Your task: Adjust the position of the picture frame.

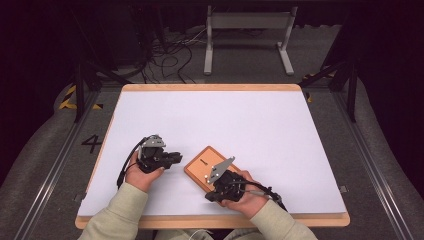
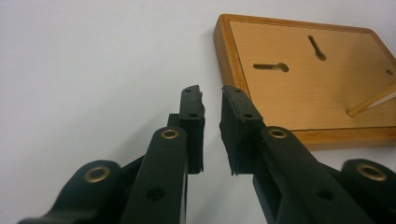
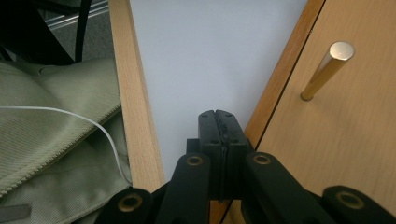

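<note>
While the wooden board (image 1: 204,166) w/ its brass peg (image 3: 327,70) lies untouched on the counter (image 1: 250,125), the left gripper (image 2: 212,100) is slightly open beside it & the right gripper (image 3: 219,121) is closed on nothing, so work seems barely begun.

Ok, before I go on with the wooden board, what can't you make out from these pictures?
- Wooden board, high view: its near half is hidden under the right gripper and hand.
- Board, left gripper view: right corner cut off by the frame edge; slots too shallow an angle to see inside.
- Brass peg, right gripper view: how it is fixed in the board is unclear.
- Left gripper: narrow gap, nothing between the jaws.
</note>
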A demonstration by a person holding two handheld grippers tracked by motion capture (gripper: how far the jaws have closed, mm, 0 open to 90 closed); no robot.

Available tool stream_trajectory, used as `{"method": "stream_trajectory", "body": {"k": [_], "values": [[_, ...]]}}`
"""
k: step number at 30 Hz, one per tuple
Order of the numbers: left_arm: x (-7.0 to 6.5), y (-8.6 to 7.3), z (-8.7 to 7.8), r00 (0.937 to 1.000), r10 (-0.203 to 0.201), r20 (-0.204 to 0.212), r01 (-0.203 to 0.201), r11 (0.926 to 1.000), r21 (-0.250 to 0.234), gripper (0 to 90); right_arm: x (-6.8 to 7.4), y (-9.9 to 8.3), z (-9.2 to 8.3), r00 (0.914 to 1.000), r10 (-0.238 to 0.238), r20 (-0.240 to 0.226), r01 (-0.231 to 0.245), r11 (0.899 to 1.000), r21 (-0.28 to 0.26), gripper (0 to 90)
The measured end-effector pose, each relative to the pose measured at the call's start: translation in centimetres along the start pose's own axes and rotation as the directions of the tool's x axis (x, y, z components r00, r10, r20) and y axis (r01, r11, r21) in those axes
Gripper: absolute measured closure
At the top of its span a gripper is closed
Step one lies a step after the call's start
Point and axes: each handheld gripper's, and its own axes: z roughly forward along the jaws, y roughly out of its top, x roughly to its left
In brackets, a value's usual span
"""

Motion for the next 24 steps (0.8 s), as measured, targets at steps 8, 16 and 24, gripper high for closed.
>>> {"method": "stream_trajectory", "body": {"k": [8,16,24], "values": [[0.0,0.0,-0.1,1.0000,0.000,0.003,0.000,1.0000,0.000,78.5,0.1,0.1,0.0,1.0000,-0.008,0.001,0.008,1.000,0.006,90.0],[0.0,0.0,-0.1,1.0000,0.004,0.005,-0.004,1.0000,-0.006,78.5,-0.1,-0.3,-0.7,0.9962,-0.020,0.085,0.015,0.998,0.061,90.0],[0.0,0.0,0.0,1.0000,-0.001,0.009,0.001,1.0000,-0.006,78.5,-1.5,-1.5,-2.0,0.9922,0.021,0.123,-0.029,0.998,0.062,90.0]]}}
